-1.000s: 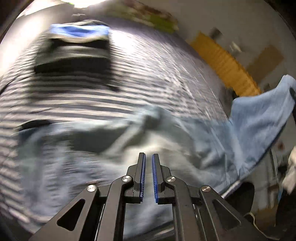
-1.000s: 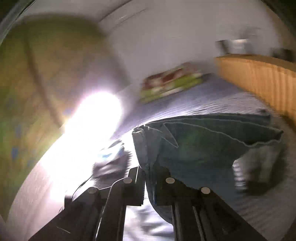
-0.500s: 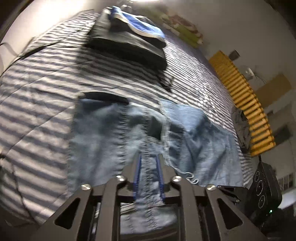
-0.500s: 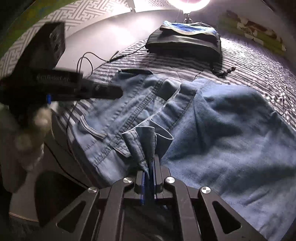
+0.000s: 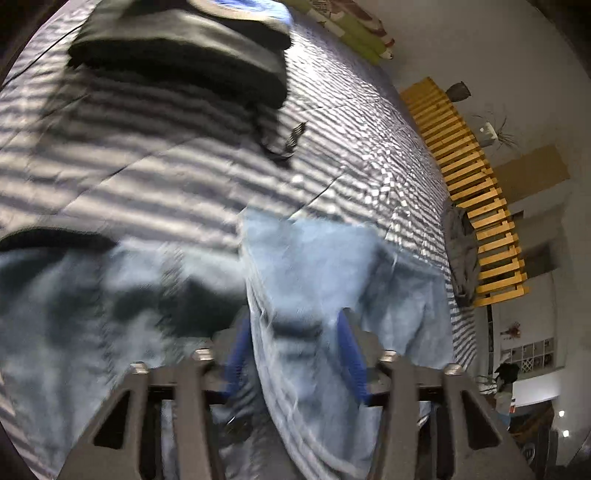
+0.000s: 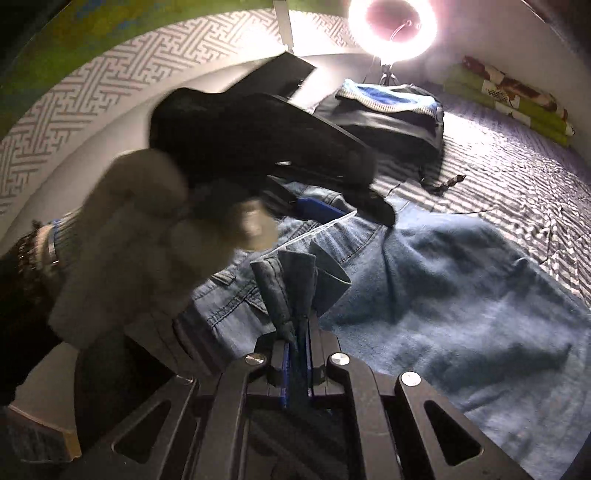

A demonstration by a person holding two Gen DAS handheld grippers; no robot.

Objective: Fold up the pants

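Folded jeans (image 6: 443,280) across striped bed (image 5: 184,173).
Right gripper (image 6: 297,354) jaws clenched on bunched denim hem; left gripper (image 5: 295,354) jaws just parted, fabric loose between. Soft, limp, fairly heavy: best pinched at seams or hems.

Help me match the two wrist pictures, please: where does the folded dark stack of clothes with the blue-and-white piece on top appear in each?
Left wrist: the dark stack lies at the top left, on the striped bedspread, far beyond the jeans.
Right wrist: the stack lies upper centre-right, below the ring light, partly hidden by the left gripper.
Shared landmark: the green patterned cushions by the wall.
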